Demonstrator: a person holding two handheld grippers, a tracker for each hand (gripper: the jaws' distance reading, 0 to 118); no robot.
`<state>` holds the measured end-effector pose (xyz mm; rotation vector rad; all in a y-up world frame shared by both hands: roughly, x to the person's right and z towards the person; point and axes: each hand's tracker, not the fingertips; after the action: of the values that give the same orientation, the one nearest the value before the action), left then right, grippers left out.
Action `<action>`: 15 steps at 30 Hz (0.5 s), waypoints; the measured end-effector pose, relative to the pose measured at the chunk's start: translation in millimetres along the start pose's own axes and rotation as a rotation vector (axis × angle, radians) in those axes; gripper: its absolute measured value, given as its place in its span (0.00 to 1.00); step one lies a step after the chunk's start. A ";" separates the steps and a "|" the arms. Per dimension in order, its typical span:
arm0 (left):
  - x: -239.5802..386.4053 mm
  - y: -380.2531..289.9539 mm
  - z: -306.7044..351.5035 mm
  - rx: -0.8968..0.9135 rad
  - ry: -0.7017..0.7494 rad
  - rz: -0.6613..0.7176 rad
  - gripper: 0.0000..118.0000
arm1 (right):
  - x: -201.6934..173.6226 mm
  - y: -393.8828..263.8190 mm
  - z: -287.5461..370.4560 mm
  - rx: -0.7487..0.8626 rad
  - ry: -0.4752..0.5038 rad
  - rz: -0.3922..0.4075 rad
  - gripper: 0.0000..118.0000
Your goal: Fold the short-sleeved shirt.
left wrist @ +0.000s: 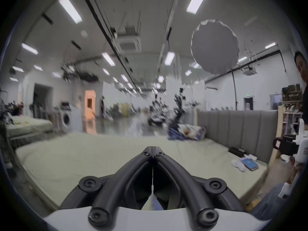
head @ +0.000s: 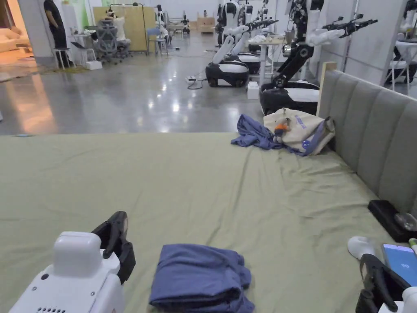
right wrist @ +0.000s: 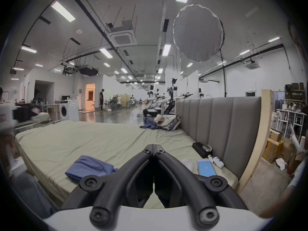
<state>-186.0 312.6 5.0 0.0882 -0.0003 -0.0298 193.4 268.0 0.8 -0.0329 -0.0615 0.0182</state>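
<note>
At six o'clock in the head view, the blue short-sleeved shirt (head: 201,277) lies folded into a compact bundle on the bed (head: 183,183). It looks light, soft and limp; a hold on a folded edge, not a loose layer, would likely keep it together. The left tool (left wrist: 152,148), at seven o'clock, and the right tool (right wrist: 154,146), at five, flank it, lifted clear, both clenched on nothing. A phone (head: 401,263) lies at four o'clock, a pile of clothes (head: 285,132) at one.
</note>
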 end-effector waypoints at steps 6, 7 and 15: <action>-25.9 -24.3 12.8 -0.061 0.048 -0.024 0.01 | -9.3 -10.6 1.1 -0.022 -0.027 -0.044 0.02; -27.6 -26.3 9.8 -0.074 0.048 -0.017 0.01 | -13.4 -10.8 -1.4 -0.038 -0.004 -0.049 0.02; -34.4 -41.9 -39.4 -0.293 -0.054 0.072 0.01 | -81.3 -27.6 -88.1 -0.386 0.464 -0.149 0.02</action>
<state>-221.6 275.4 -37.8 -0.2060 -0.0533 0.0401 118.1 236.0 -91.1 -0.4167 0.3978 -0.1510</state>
